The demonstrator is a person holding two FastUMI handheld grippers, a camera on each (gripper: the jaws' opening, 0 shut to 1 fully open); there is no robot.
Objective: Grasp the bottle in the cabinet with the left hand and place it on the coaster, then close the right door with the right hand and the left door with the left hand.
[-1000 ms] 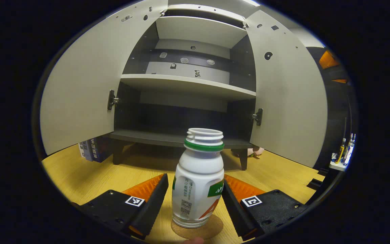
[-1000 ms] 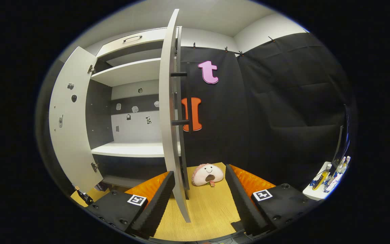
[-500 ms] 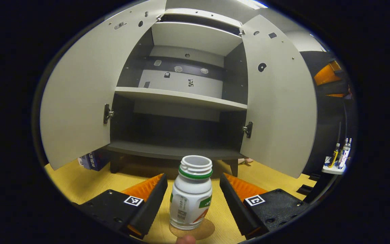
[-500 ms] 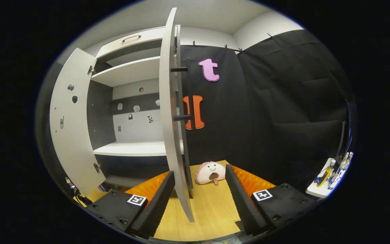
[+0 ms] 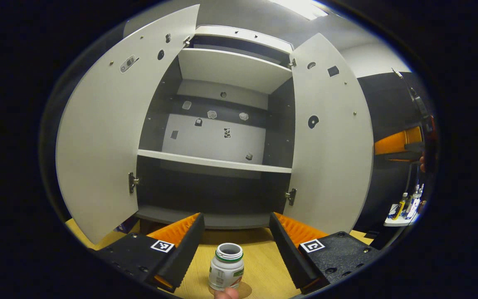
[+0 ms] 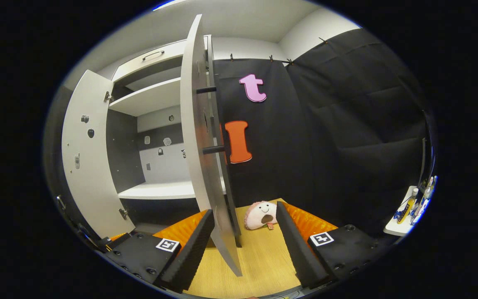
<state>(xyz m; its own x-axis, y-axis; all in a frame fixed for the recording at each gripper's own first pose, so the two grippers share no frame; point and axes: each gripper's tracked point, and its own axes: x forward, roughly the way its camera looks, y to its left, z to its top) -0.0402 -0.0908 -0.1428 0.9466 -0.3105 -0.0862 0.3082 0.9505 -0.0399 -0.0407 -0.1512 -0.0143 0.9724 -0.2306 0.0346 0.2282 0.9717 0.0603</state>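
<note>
The left gripper (image 5: 235, 241) had backed off, jaws wide, leaving the bottle (image 5: 226, 272) on the coaster (image 5: 245, 290) at six o'clock, while the right gripper (image 6: 245, 232), also wide, straddled the right door (image 6: 199, 158) edge.

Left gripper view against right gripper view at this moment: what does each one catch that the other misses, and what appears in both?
Left gripper view alone: the bottle upright on the coaster, between the open fingers of the left gripper and touching neither; also the right door's inner face.

Right gripper view alone: the plush toy on the floor behind the right door's edge, the door's handle, and the right gripper open around that door's lower edge.

Both: the open cabinet, its left door and the small side table of bottles.
</note>
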